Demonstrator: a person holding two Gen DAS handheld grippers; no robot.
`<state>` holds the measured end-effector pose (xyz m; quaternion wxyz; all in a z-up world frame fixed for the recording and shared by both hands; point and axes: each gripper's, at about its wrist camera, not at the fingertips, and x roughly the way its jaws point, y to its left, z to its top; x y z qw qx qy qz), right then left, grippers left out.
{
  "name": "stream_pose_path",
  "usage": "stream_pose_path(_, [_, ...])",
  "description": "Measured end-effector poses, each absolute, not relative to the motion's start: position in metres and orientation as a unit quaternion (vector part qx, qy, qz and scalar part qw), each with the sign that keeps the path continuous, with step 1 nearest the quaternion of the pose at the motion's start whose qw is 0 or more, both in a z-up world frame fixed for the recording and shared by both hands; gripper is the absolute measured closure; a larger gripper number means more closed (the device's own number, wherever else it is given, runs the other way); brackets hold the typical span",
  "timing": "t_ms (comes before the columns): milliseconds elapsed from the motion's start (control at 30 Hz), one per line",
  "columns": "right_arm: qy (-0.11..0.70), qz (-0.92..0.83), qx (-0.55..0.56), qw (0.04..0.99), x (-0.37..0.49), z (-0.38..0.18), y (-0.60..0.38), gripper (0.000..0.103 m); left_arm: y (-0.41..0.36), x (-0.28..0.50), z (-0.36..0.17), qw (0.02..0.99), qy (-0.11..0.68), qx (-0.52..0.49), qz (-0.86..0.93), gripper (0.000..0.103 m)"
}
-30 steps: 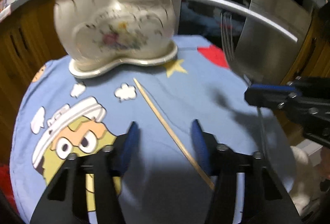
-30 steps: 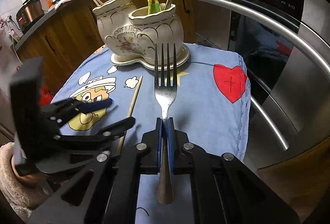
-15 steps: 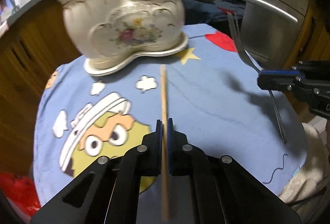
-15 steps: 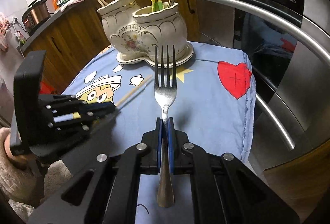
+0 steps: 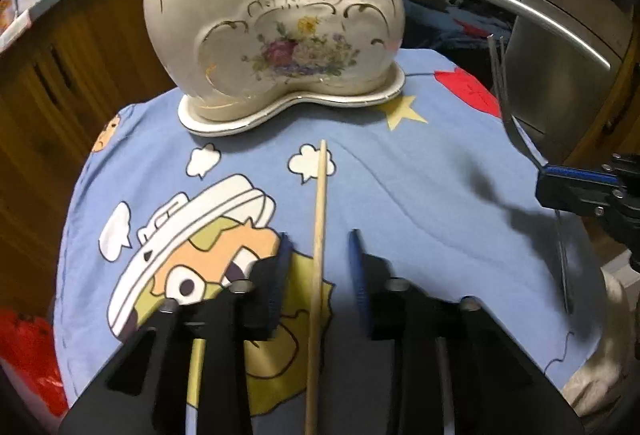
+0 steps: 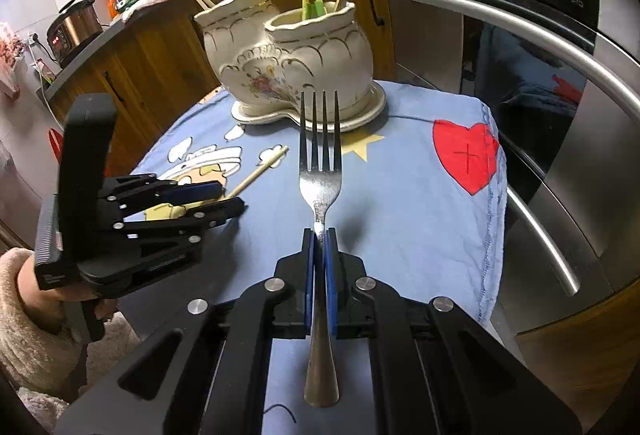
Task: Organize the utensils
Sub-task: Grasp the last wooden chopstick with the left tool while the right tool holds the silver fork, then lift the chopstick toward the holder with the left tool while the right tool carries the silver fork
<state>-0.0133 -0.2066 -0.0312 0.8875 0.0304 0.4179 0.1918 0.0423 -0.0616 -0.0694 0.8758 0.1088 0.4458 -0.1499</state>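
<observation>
A wooden chopstick (image 5: 318, 235) lies on the blue cartoon cloth (image 5: 420, 195), pointing toward the cream two-pot ceramic utensil holder (image 5: 280, 35). My left gripper (image 5: 320, 255) is open, its blue pads on either side of the chopstick without touching it. My right gripper (image 6: 319, 243) is shut on a steel fork (image 6: 320, 163), tines forward, above the cloth. The holder (image 6: 288, 63) holds chopsticks in its left pot and a gold fork and yellow-green utensils in its right pot. The left gripper (image 6: 224, 201) also shows in the right wrist view over the chopstick (image 6: 258, 173).
A stainless oven with a long bar handle (image 6: 520, 35) stands right behind the cloth's right edge. Wooden cabinets (image 6: 152, 67) and a counter with a cooker (image 6: 74, 29) and bottles lie behind the holder. A red bag (image 5: 28, 355) sits low at the left.
My left gripper was shut on the chopstick half a second ago and has now opened; the chopstick lies between its pads. The right gripper still holds the fork, drifted slightly.
</observation>
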Motion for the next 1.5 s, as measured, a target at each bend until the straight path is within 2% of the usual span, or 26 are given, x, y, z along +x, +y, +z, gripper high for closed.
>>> stream_pose_path(233, [0.37,0.198,0.032,0.907,-0.015,-0.012,-0.204,0.098,-0.045,0.033,-0.052,0.891,0.403,0.076,-0.195,0.098])
stream_pose_path(467, [0.299,0.197,0.037,0.933,-0.002,0.026,-0.203,0.098,-0.018,0.015,0.012,0.934,0.281,0.033,-0.22,0.098])
stream_pose_path(667, [0.242,0.194,0.056,0.949,0.03,0.065,-0.197,0.098,-0.006,0.037,0.071,0.963,0.165,-0.005,-0.211,0.098])
stream_pose_path(867, [0.187,0.187,0.072,0.962,0.06,0.102,-0.195,0.098,0.007,0.078,0.107,0.964,0.103,-0.091,-0.227,0.098])
stream_pose_path(1167, [0.168,0.154,0.072,0.971,0.109,0.102,-0.189,0.098,-0.009,0.126,0.113,0.977,0.045,-0.1,-0.185,0.098])
stream_pose_path(1500, [0.19,0.164,0.064,0.966,0.121,0.067,-0.185,0.098,-0.019,0.148,0.084,0.981,0.055,-0.067,-0.174,0.098])
